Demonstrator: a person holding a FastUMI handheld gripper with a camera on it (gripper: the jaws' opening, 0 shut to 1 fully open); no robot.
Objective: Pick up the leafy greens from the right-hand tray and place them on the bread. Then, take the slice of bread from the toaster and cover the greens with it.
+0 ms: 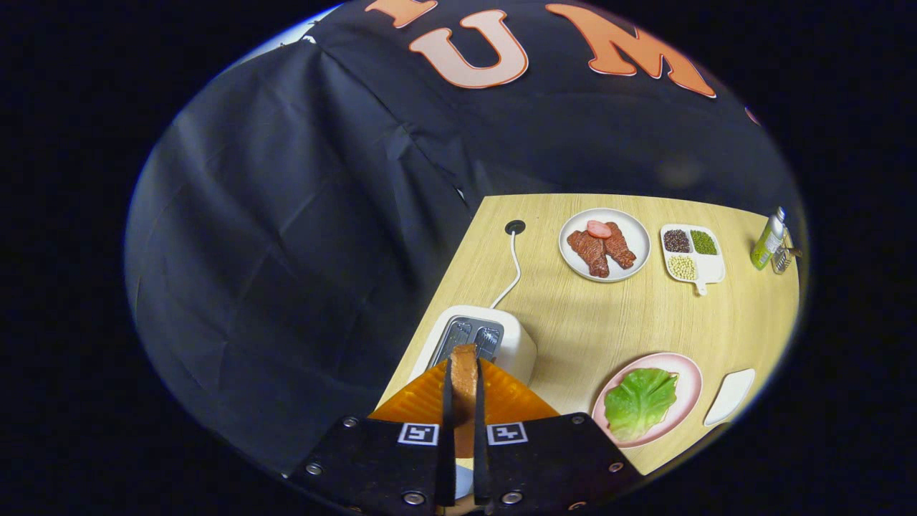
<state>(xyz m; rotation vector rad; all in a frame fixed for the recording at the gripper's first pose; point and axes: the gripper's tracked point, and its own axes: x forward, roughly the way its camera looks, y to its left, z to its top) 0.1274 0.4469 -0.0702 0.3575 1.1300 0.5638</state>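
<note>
My gripper (463, 390) is shut on a brown slice of bread (463, 373), held edge-on between the two fingers. It hangs just above the white toaster (517, 345), whose two slots lie right beyond the fingertips. To the right of the fingers a pink plate (686, 380) carries the leafy greens (639, 401); the leaf hides whatever is under it. An empty white tray (729, 395) lies just right of that plate.
A white plate (639, 258) with meat slices sits far beyond the toaster. Beside it is a divided white dish (709, 266) with beans and seeds, then a green bottle (768, 240) and a small shaker (783, 259). The toaster cord (514, 269) runs to a table hole.
</note>
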